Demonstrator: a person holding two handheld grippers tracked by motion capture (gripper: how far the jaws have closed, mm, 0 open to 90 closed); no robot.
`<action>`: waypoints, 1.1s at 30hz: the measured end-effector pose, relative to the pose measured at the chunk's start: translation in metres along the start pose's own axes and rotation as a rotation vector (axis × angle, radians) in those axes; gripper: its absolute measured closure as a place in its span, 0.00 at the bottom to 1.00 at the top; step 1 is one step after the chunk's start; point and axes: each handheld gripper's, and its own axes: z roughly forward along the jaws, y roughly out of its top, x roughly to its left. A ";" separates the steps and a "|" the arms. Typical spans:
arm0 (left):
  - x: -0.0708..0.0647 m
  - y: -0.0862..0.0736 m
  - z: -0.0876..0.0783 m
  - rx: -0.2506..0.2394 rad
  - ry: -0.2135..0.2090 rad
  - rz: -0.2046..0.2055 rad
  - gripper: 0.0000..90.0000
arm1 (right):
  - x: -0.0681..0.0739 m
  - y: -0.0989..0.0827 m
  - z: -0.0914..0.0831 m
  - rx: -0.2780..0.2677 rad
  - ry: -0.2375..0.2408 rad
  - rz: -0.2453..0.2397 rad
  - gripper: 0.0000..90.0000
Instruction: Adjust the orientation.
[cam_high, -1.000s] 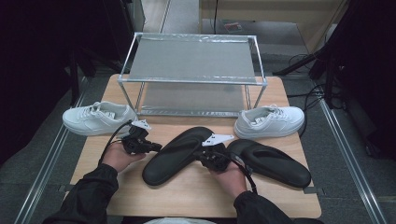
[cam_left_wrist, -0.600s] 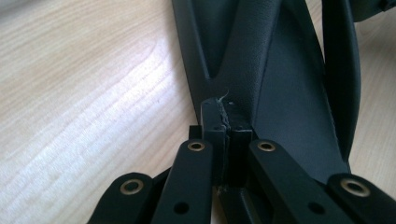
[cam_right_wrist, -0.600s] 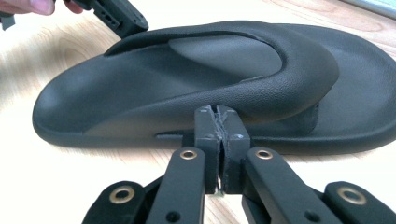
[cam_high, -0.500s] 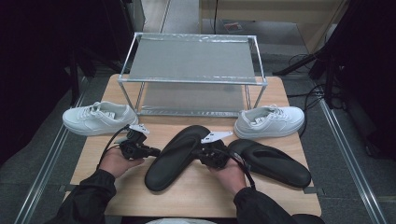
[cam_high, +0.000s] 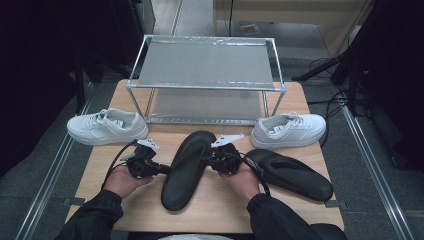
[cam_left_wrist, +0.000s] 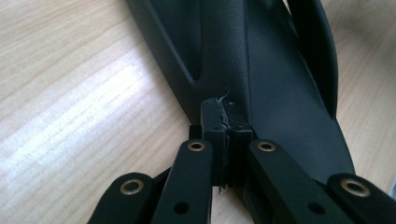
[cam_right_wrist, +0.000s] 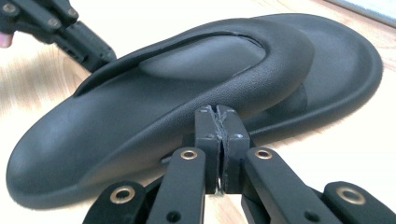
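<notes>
Sandal (cam_high: 185, 170), black, lying lengthwise on wooden table (cam_high: 215, 210), near middle, between both tools. Left gripper (cam_high: 161, 170) clenched tight, nothing between the pads, tips against the sandal's left edge (cam_left_wrist: 205, 93). Right gripper (cam_high: 207, 162) likewise clenched on nothing, tips touching the sandal's right edge below the strap (cam_right_wrist: 243, 79). Second black sandal (cam_high: 290, 172) flat to the right, just beside the right hand (cam_high: 245, 182). White sneakers at far left (cam_high: 107, 126) and far right (cam_high: 289, 130), on the tabletop. Metal two-shelf rack (cam_high: 205, 65) at the far side; both shelves bare, neither footwear pair on it.
</notes>
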 end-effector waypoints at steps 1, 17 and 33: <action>-0.001 -0.001 0.000 0.002 -0.002 -0.007 1.00 | -0.001 0.001 0.001 0.001 0.004 -0.003 1.00; -0.005 -0.003 -0.005 -0.050 -0.043 -0.033 0.88 | -0.011 0.013 0.005 0.006 0.010 0.008 0.99; -0.012 0.012 -0.016 -0.154 -0.050 0.049 0.45 | -0.004 0.002 -0.035 -0.050 0.067 -0.054 0.67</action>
